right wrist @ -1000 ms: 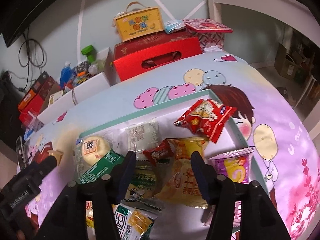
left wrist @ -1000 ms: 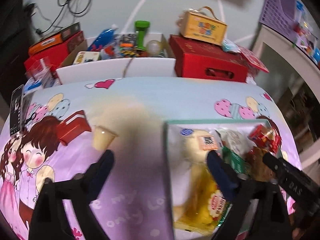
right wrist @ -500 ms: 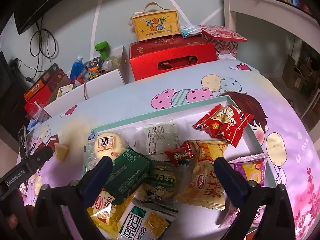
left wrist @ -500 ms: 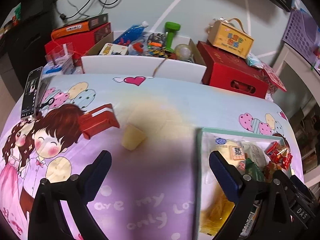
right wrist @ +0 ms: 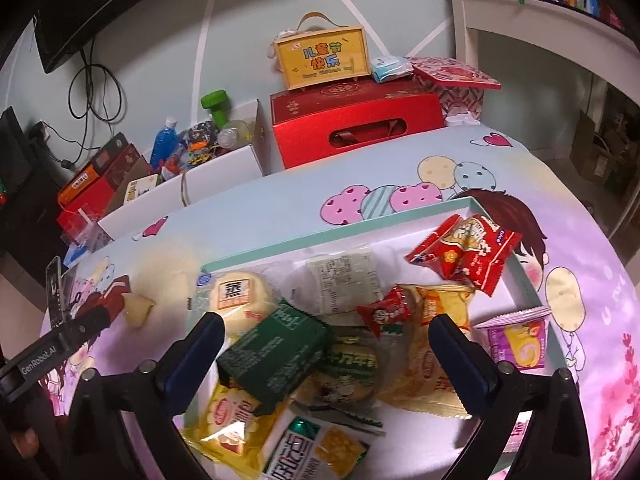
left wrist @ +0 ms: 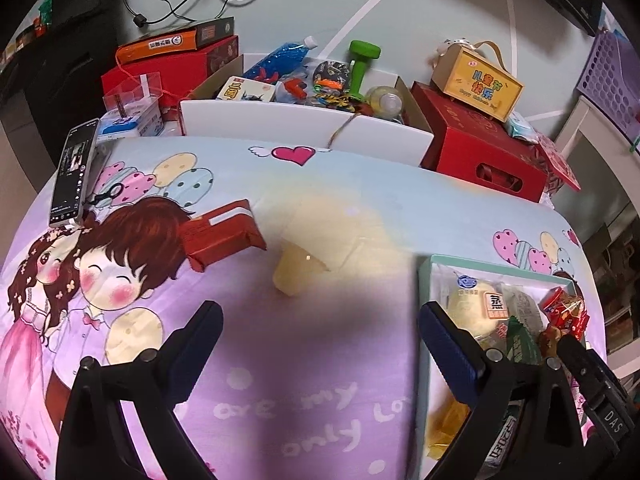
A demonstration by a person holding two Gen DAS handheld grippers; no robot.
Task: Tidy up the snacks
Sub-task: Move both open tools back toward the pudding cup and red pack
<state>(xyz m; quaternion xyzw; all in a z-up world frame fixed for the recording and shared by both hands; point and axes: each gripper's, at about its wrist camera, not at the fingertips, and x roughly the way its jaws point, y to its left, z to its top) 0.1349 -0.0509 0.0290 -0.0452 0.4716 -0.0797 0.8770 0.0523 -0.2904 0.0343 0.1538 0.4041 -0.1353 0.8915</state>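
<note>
A mint-rimmed white tray (right wrist: pixel 340 236) holds several snack packets: a green pack (right wrist: pixel 276 356), a bun (right wrist: pixel 240 300), red packets (right wrist: pixel 464 256), a purple cup (right wrist: pixel 516 344). The tray rim also shows in the left wrist view (left wrist: pixel 424 280). A red snack pack (left wrist: pixel 220 236) and a yellow jelly cup (left wrist: pixel 296 276) lie on the cloth left of the tray. My left gripper (left wrist: pixel 320 324) is open and empty, just short of the jelly cup. My right gripper (right wrist: pixel 324 332) is open and empty over the tray's snacks.
A phone (left wrist: pixel 74 172) lies at the cloth's left edge. Behind the table are a white box of toys (left wrist: pixel 304 120), red gift boxes (left wrist: pixel 480 148) and a yellow carry box (left wrist: pixel 476 80). A white shelf (right wrist: pixel 540 20) stands at the right.
My left gripper has moved left, away from the tray, toward the jelly cup and red pack. My right gripper has opened wide and drawn back a little over the tray.
</note>
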